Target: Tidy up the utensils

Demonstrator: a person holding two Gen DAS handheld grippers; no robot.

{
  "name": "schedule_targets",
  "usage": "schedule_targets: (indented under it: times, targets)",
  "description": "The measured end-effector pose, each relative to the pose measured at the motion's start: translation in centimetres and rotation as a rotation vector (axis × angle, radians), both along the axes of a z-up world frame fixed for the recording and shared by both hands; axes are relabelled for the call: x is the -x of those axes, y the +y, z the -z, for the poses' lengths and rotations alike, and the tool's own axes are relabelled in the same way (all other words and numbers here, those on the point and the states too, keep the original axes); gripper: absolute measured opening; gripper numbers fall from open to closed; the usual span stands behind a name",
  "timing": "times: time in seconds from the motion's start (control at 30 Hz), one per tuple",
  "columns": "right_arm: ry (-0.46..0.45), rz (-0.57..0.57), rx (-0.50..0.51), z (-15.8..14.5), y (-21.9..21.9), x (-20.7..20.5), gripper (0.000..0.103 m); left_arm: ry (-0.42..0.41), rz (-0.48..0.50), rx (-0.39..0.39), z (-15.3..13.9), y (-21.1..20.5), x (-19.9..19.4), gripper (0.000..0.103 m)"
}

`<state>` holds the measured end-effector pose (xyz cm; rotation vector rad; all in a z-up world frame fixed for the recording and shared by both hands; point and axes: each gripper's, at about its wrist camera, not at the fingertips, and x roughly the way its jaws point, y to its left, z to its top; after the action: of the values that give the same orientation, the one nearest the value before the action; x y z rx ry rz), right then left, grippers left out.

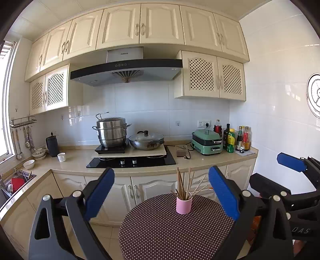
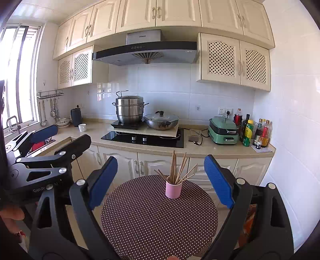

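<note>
I held my left gripper (image 1: 162, 192) and right gripper (image 2: 161, 180) wide, gripping nothing. Chopsticks (image 2: 176, 168) stood in the pink cup (image 2: 173, 190) ahead, well apart from both.

Bright daylight from window (image 2: 20, 76) far left of claw, blown out; glare on wall tiles (image 2: 104, 88) ahead; sharp focus; strong fisheye bending, dark corners.

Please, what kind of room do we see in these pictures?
Most likely a home kitchen: a range hood hangs over a hob with a steel steamer pot, and cream cabinets line the wall. A pink cup of chopsticks stands on a dotted table.
</note>
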<state>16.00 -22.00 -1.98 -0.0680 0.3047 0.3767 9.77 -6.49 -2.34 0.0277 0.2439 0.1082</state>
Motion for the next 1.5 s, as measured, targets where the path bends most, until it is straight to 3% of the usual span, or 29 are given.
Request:
schedule_targets:
  times: [1.5]
  targets:
    - [0.022, 0.009, -0.002, 0.65, -0.03, -0.71, 0.087, 0.017, 0.011, -0.004, 0.18, 0.1, -0.51, 0.093]
